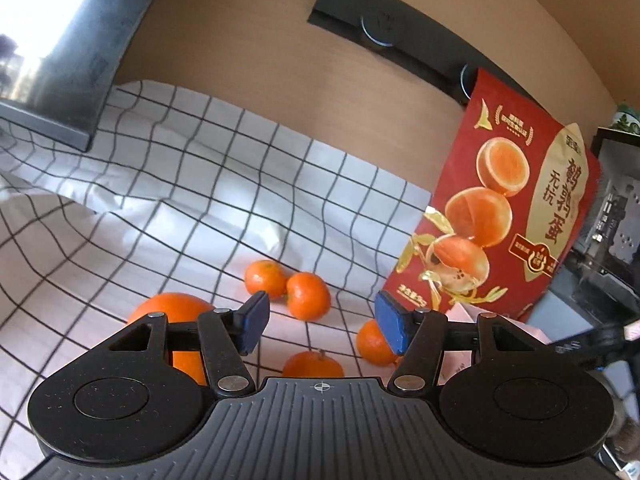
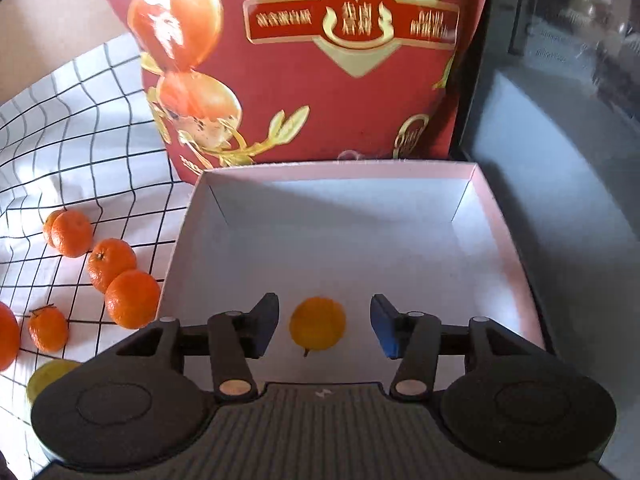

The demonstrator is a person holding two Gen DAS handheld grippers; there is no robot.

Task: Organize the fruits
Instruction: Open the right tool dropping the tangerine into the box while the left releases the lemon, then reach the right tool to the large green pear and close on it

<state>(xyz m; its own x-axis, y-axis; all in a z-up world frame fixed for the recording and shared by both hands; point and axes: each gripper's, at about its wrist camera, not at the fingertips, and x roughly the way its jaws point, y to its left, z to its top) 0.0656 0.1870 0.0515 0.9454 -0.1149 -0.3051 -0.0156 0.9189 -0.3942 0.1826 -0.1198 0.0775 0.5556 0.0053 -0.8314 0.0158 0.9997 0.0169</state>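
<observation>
From the left wrist, a white cloth with a black grid covers the table, wrinkled, against a tan wall. A red printed box lid stands upright on the cloth's far right edge. Left of the lid's foot lie several mandarins and a larger orange. The left gripper hangs released above them, nothing between its pads.

From the right wrist, a shallow white box sits just before the lid. One yellow-orange fruit lies inside, between the right gripper's parted, untouching pads. Five mandarins lie on the cloth left of the box.
</observation>
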